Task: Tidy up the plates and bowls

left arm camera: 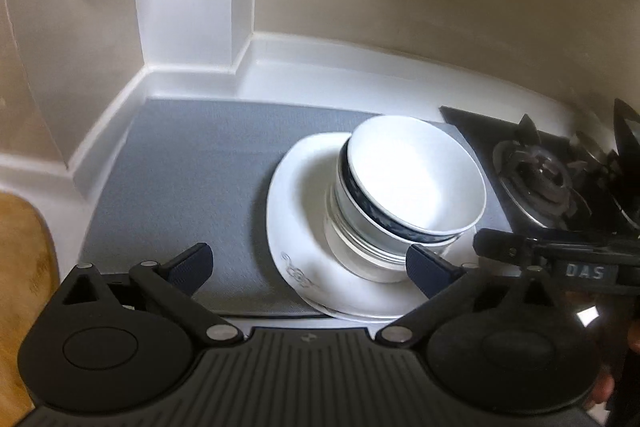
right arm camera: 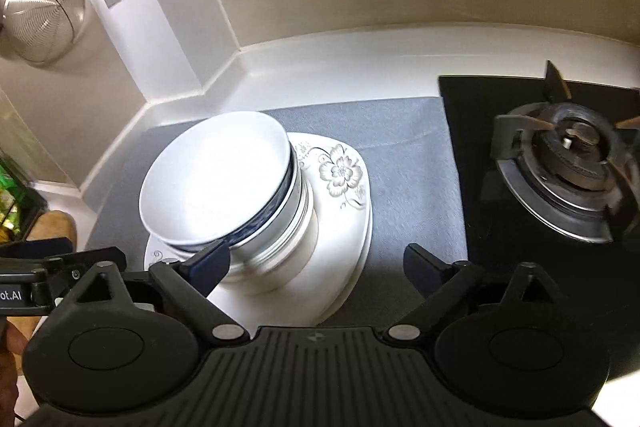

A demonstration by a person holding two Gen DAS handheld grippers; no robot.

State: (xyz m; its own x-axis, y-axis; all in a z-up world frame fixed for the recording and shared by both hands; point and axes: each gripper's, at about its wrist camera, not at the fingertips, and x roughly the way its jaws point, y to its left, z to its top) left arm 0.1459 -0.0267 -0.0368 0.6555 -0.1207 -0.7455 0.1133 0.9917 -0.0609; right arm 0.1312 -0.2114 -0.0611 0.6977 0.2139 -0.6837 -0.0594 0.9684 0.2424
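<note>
White bowls (right arm camera: pixel 216 183), the top one blue-banded outside and tilted, sit nested on your stacked floral plates (right arm camera: pixel 340 211) on the grey mat (right arm camera: pixel 408 163), beside the gas burner (right arm camera: pixel 568 155). Your left gripper (left arm camera: pixel 308 267) and right gripper (right arm camera: pixel 316 267) both gape wide, holding nothing.

On the grey mat (right arm camera: pixel 400 155), the white plate (right arm camera: pixel 340 227) bears a grey flower pattern; stacked on it, white bowls (right arm camera: pixel 216 183), the upper one with a dark blue band. Beside the mat, a black stove (right arm camera: pixel 480 187).
</note>
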